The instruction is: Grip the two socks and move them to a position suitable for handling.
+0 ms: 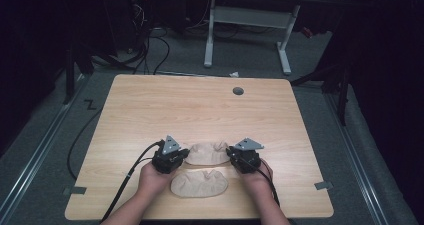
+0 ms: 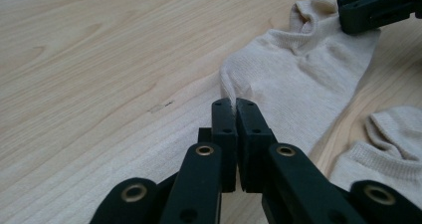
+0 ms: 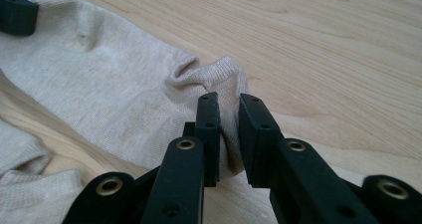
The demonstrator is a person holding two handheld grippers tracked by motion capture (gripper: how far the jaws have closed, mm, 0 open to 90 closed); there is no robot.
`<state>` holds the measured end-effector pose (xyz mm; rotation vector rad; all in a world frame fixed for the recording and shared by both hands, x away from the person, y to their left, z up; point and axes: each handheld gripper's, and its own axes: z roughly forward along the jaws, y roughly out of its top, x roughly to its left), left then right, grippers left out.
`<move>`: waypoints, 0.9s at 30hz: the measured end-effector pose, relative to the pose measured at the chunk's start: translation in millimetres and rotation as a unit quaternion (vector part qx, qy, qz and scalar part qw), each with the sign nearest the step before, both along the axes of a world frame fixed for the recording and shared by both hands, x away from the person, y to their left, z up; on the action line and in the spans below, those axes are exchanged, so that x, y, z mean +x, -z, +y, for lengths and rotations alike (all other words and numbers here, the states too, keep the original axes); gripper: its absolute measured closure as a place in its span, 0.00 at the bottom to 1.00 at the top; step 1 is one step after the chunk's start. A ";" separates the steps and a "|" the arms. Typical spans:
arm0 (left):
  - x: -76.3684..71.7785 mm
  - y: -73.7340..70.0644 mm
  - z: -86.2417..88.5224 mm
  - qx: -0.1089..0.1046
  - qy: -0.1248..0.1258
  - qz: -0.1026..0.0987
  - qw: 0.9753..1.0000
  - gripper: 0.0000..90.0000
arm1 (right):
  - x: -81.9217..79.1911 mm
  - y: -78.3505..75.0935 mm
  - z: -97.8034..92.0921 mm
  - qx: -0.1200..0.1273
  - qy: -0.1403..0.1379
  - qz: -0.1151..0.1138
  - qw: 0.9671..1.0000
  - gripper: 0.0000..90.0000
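The far sock (image 1: 207, 153) lies stretched between my two grippers, its long axis running straight from one to the other. My left gripper (image 2: 234, 107) is pinched tight on a thin fold at its end, right at my jaw tips. My right gripper (image 3: 228, 115) holds the bunched opposite end, jaws narrow with cloth between them. Both hands are equally near it, so I judge that any lift has to go up evenly. The second sock (image 1: 199, 183) lies just beside it on the table (image 1: 150, 105), toward me, untouched by either gripper.
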<state>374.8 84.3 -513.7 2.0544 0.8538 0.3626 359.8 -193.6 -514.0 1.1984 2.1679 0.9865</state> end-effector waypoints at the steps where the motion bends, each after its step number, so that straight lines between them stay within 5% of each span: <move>1: -0.8 -1.2 0.7 0.001 0.000 -0.003 1.000 0.97 | -0.6 -0.4 0.5 -0.001 -0.002 -0.002 1.000 0.88; 20: -34.0 -22.5 17.2 0.002 -0.001 -0.021 1.000 0.97 | -28.2 -19.5 12.1 0.003 -0.041 -0.042 0.998 0.88; 27: -47.5 -22.0 31.4 -0.006 -0.003 -0.003 1.000 0.97 | -39.6 -21.6 18.9 -0.002 -0.064 -0.042 0.997 0.88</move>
